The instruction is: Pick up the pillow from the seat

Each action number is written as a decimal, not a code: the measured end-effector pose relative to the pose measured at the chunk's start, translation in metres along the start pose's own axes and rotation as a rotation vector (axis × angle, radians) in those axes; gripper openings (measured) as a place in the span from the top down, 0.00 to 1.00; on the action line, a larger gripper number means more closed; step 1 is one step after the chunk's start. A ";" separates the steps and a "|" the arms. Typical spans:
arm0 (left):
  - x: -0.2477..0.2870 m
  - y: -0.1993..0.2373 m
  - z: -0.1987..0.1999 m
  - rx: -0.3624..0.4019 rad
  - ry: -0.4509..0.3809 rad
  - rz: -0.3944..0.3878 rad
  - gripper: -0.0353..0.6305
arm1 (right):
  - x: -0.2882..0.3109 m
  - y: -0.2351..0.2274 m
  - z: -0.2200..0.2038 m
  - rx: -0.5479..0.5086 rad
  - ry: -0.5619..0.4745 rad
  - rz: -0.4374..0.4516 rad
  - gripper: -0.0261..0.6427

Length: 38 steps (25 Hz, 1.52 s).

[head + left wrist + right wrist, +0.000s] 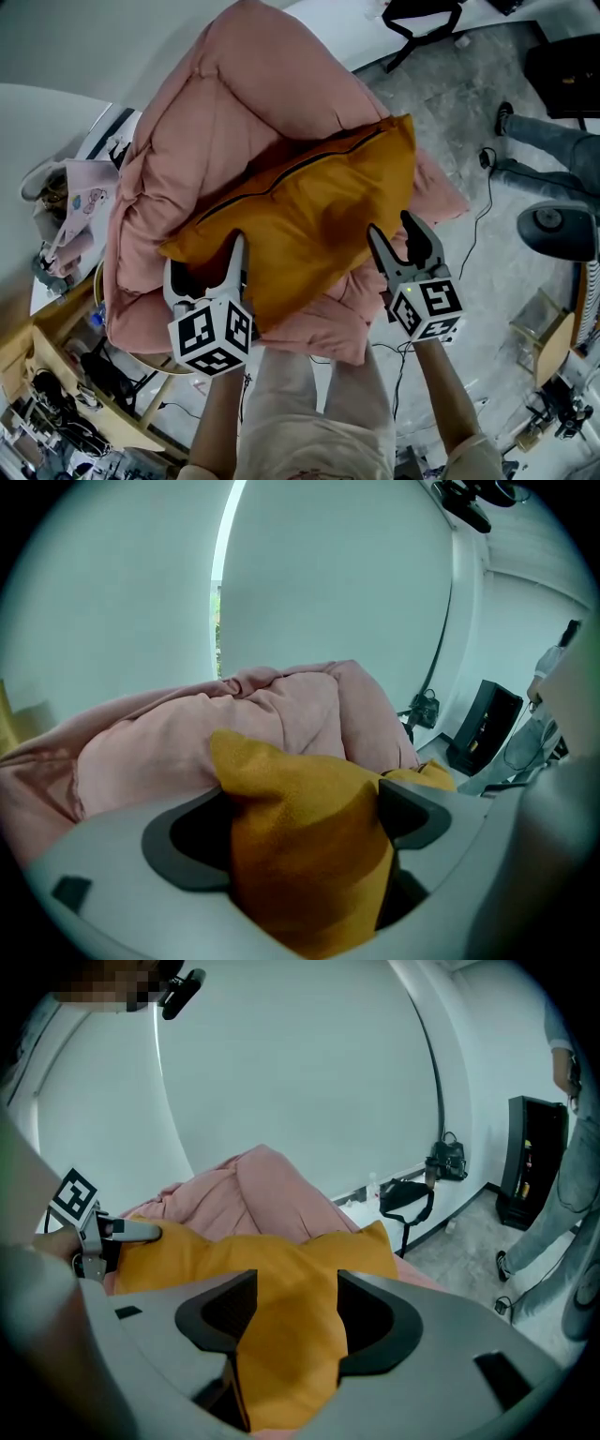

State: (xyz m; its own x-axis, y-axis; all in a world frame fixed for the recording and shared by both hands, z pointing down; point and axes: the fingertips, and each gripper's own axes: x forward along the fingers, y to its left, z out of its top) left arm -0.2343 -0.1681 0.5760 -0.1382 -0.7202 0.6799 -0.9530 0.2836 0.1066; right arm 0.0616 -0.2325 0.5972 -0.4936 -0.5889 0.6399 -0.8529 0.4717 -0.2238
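**Left hand-held gripper** [300,808]: the jaws stood spread to their widest. A near corner of the mustard-yellow pillow [309,202] stood between them and brushed the pads. No squeeze was evident, so the corner was not judged to be held.

**Right hand-held gripper** [295,1302]: the jaws were part-way closed on a fold of the pillow's near edge. The fabric narrowed between the pads and bulged behind them, so the pads bore on it from both sides.

**Position:** both were angled downward at the front edge of the seat [187,122], a pink quilted lounge seat, one toward each near corner of the pillow. The pillow lay flat across the seat's front half. Its zip [309,164] ran along the far edge, and its near edge reached toward the seat's front edge. It was not lifted.

**Step in hand, as judged:** taking hold, with the grasp made on one side only. The next move called for the left jaws to close firmly on their corner, well onto the stuffing and not the bare cover. An even raise of both hands should follow, so that the pillow came clear of the seat without sagging or slipping.

**Writing:** none legible. Each marker cube [211,336] bore black-and-white square patterns only. A pink printed cloth [84,202] beyond the seat's left edge showed a cartoon figure; any lettering was too small to read.
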 end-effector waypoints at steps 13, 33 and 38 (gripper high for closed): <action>0.017 -0.022 -0.016 0.069 0.055 -0.063 0.64 | 0.026 -0.037 -0.017 0.011 0.031 -0.075 0.56; 0.032 -0.029 -0.024 0.111 0.028 -0.053 0.76 | 0.076 -0.063 -0.038 -0.010 0.091 -0.137 0.44; 0.032 -0.032 -0.026 0.114 0.029 -0.058 0.76 | 0.081 -0.060 -0.044 -0.057 0.122 -0.132 0.58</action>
State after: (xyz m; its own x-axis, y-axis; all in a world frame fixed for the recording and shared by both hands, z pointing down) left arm -0.2016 -0.1839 0.6130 -0.0754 -0.7145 0.6956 -0.9839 0.1665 0.0644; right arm 0.0805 -0.2798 0.6952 -0.3506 -0.5656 0.7464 -0.8961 0.4343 -0.0917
